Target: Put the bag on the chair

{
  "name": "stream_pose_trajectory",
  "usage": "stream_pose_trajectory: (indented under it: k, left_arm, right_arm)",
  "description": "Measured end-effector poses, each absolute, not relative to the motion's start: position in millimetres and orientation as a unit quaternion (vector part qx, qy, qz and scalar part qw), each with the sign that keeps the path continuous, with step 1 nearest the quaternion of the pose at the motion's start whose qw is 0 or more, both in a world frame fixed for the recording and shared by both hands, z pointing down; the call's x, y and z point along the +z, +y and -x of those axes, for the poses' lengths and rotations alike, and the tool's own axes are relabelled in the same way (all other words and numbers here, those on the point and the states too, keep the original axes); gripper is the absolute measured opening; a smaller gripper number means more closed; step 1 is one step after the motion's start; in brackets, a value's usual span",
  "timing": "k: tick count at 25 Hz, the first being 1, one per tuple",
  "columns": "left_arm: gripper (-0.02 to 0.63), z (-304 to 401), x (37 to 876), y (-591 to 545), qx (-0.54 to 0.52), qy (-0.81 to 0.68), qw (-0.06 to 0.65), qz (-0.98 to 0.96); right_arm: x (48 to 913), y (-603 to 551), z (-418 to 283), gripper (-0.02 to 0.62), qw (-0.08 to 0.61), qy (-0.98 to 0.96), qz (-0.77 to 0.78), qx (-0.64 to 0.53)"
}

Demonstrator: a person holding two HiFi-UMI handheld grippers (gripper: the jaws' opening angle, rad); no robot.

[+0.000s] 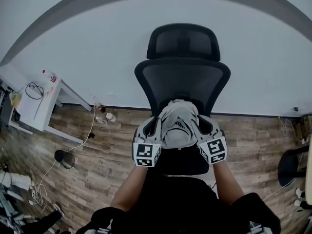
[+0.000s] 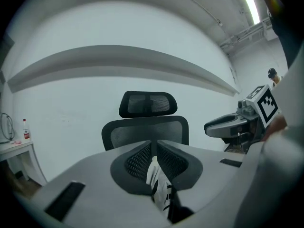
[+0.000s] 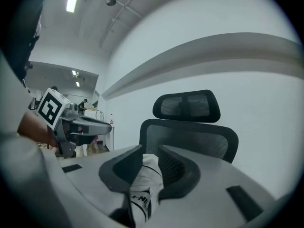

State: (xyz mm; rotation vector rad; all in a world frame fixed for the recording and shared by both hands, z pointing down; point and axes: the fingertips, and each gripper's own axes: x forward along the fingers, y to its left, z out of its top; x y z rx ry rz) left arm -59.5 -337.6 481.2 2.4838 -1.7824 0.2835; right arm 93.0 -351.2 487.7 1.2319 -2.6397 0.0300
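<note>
Carry step: bag (image 1: 178,123) was held up between both grippers, over the chair (image 1: 183,77) seat, just in front of the backrest. Left gripper (image 1: 156,126) was pinching the bag's left edge, with fabric clamped between nearly closed jaws. Right gripper (image 1: 199,125) was pinching the right edge, with a thicker fold between its jaws. Couldn't tell if the bag touched the seat. Next move likely: lower it onto the seat, then spread both jaws. Nothing blocked the seat. Table (image 1: 41,99) with bottle (image 1: 48,76) stood well left, and cables (image 1: 44,179) lay on the floor there.
</note>
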Motion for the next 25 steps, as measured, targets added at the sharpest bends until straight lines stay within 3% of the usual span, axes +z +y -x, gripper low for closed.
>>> stream_pose_trajectory:
  k: [3,5,25]
  left_arm:
    - [0.023,57,481,-333,0.091,-0.575,0.040,-0.812]
    - [0.023,51,480,-332,0.088,-0.566,0.041,-0.819]
    - [0.023,52,474,-326,0.078,-0.578,0.036,-0.811]
  right_arm:
    - [487,-350,-99,0.037,0.120,-0.892,-0.435,0.015]
    - [490,-351,-105,0.021,0.124,-0.887,-0.443,0.028]
    - [488,-339,-109,0.020,0.135,-0.879,-0.457,0.013]
